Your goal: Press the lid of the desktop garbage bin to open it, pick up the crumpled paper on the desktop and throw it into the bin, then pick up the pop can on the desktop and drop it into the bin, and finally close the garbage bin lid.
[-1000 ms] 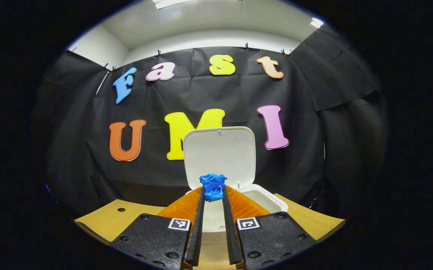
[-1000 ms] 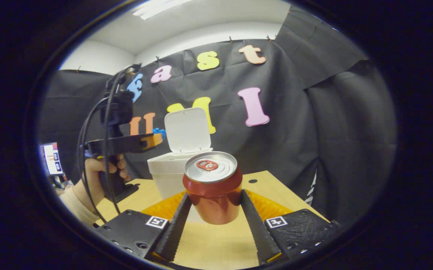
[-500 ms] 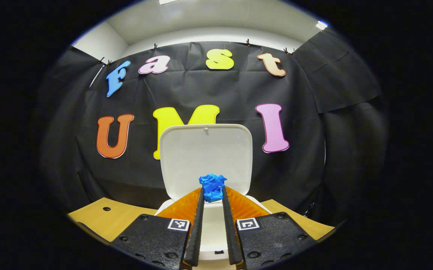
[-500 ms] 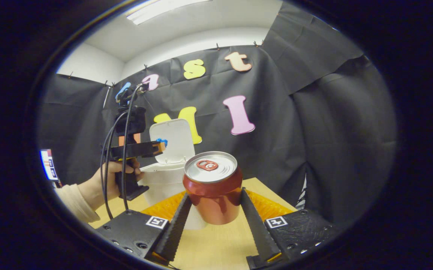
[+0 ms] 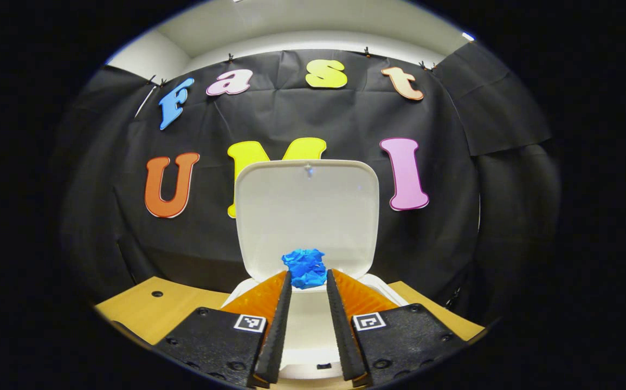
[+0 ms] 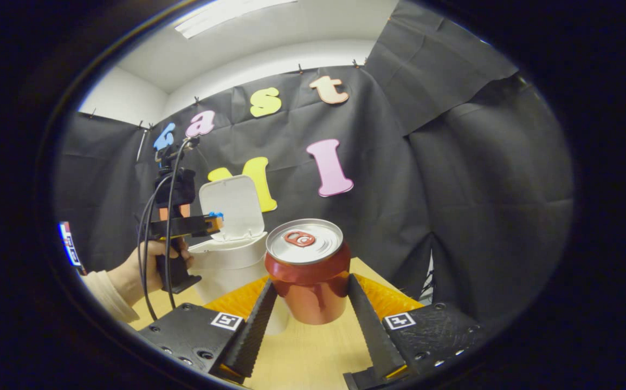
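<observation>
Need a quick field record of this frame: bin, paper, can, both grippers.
bin: white bin on the wooden table, lid upright, open
paper: blue crumpled paper at the left gripper jaws' tips, over the bin opening
can: red pop can upright between the right gripper jaws, off the table
left hand: hand holds the left gripper beside the bin

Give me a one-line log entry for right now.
bin lid: open | left gripper: blue paper over bin | right gripper: holding can | paper drop pending
</observation>
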Motion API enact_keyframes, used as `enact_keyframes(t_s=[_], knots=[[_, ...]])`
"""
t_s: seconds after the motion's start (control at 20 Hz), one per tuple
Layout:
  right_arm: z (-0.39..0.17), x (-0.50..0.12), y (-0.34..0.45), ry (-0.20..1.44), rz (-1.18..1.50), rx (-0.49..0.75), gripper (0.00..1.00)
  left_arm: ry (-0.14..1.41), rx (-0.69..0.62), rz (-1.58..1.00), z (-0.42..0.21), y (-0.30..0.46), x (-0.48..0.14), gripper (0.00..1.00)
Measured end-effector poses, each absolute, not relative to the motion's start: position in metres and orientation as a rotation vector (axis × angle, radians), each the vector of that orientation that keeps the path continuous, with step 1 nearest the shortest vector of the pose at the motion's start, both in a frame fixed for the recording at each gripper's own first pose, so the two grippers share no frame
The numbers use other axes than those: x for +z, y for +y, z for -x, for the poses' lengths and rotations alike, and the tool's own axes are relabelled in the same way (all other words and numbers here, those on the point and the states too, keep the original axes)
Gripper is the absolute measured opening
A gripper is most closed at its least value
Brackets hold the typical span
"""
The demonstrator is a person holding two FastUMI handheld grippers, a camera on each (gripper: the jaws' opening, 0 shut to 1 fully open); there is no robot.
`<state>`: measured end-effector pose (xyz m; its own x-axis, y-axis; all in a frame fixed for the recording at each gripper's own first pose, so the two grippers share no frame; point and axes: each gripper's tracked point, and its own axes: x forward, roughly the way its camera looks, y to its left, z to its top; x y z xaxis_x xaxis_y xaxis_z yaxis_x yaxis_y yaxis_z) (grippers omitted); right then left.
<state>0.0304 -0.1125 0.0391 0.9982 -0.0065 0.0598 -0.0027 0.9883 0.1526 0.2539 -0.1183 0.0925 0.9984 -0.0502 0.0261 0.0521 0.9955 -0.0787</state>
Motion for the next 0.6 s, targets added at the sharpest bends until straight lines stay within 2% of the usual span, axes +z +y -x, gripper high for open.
enact_keyframes(t_s=[0.2, 0.3, 0.45, 0.6], knots=[[-0.032, 0.037, -0.113, -0.071, -0.089, -0.043, 0.79, 0.010, -0.096, 0.184, -0.237, -0.123, 0.091, 0.94], [-0.032, 0.040, -0.116, -0.093, -0.046, -0.094, 0.79, 0.058, -0.090, 0.148, -0.225, -0.115, 0.082, 0.99], [-0.032, 0.038, -0.106, -0.110, 0.010, -0.122, 0.79, 0.043, -0.053, 0.085, -0.196, -0.089, 0.081, 0.98], [-0.037, 0.036, -0.094, -0.131, 0.012, -0.144, 0.79, 0.051, -0.070, 0.099, -0.159, -0.075, 0.067, 0.98]])
